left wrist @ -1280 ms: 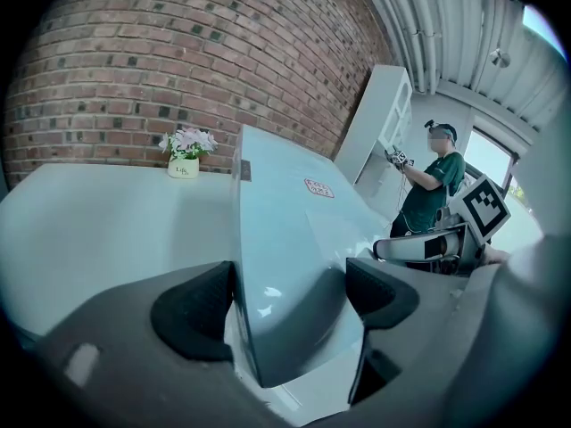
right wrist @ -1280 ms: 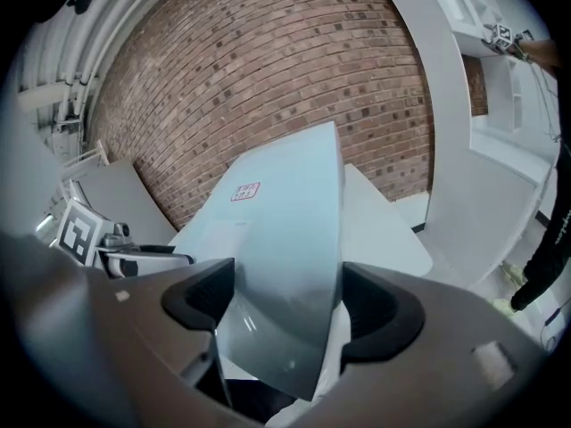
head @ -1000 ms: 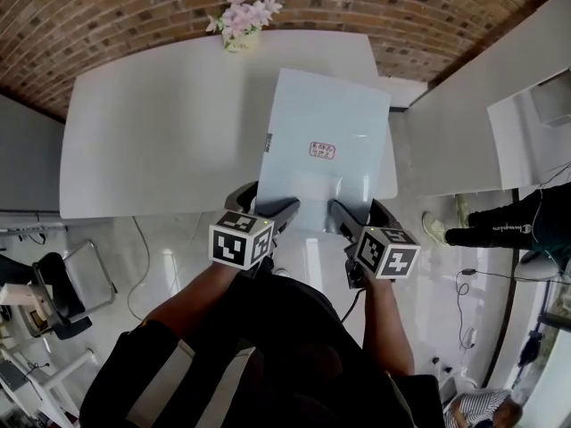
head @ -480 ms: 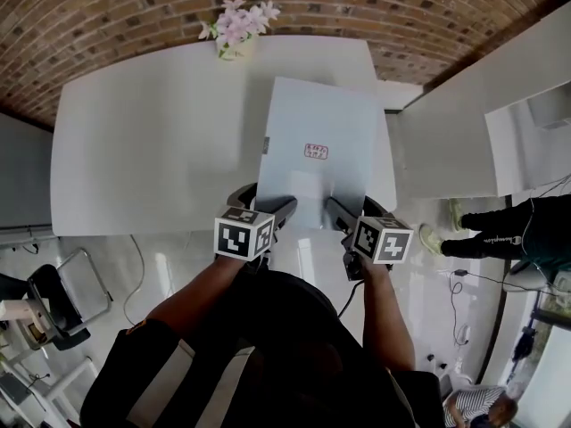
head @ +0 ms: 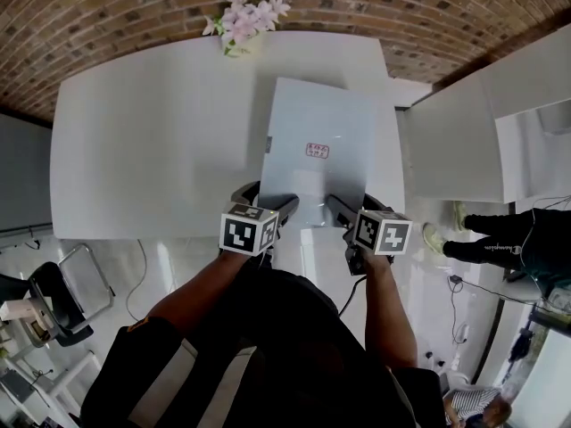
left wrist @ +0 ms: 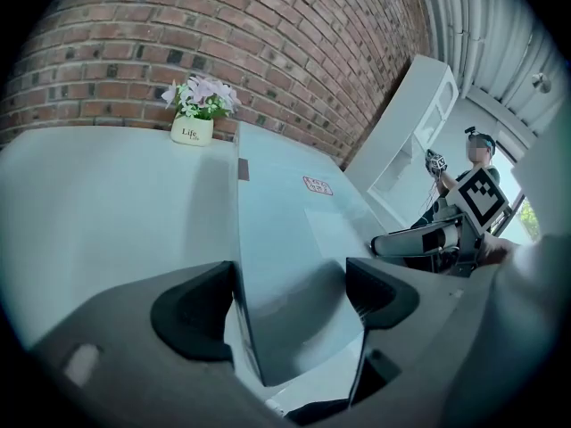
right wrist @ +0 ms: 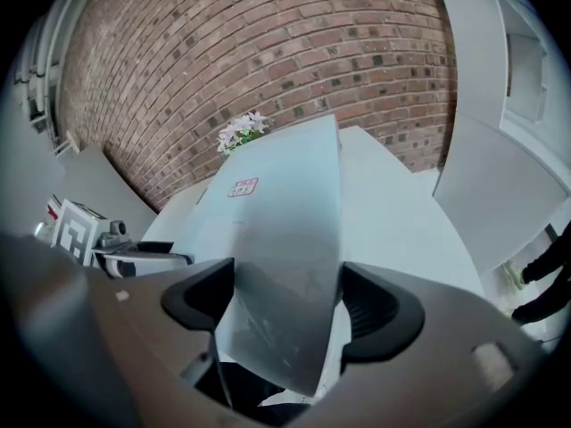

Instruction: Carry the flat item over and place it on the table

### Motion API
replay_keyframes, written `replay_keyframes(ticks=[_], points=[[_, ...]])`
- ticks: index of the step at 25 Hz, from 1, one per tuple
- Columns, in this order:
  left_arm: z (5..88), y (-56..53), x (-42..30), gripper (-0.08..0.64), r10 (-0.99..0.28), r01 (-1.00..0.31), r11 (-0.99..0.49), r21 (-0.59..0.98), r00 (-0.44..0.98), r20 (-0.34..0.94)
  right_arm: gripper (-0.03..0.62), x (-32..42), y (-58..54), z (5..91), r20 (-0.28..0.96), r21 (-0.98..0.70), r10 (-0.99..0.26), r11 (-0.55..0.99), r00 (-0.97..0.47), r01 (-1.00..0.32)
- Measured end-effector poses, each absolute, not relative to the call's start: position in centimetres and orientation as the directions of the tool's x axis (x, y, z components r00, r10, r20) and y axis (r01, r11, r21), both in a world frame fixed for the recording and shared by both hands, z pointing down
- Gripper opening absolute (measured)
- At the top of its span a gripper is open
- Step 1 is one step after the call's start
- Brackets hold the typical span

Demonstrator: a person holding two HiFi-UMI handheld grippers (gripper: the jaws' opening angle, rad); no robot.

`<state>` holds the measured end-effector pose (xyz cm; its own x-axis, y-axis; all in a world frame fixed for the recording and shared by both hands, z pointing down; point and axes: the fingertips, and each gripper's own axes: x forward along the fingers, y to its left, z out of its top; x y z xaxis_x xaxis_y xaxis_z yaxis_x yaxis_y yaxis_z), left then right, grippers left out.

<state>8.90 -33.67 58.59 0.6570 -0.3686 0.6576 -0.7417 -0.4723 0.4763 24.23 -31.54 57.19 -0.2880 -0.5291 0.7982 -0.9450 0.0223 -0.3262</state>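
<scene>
1. The left claw (head: 270,209) is gripping the near edge of the pale flat panel (head: 318,154), with the panel pinched between its jaws.
2. The right claw (head: 340,210) is clamping the same edge just beside it.
3. The panel is reaching out over the white desk (head: 152,141) toward the flower pot (head: 243,27), its near edge overhanging the desk's front.
4. Against a second ago, both claws are keeping their grip. The panel's far right corner, which was poking past the desk's right edge, is now sitting inside it.
</scene>
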Motion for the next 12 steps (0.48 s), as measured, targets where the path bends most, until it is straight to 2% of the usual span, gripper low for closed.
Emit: replay_keyframes(ticks=[12], points=[[61.6, -35.4, 9.2, 0.413, -0.319, -0.749, -0.453, 0.484, 0.643, 0.696, 0.380, 24.6, -33.5, 60.4, 0.829, -0.331, -0.476, 0.007, -0.295, -0.943]])
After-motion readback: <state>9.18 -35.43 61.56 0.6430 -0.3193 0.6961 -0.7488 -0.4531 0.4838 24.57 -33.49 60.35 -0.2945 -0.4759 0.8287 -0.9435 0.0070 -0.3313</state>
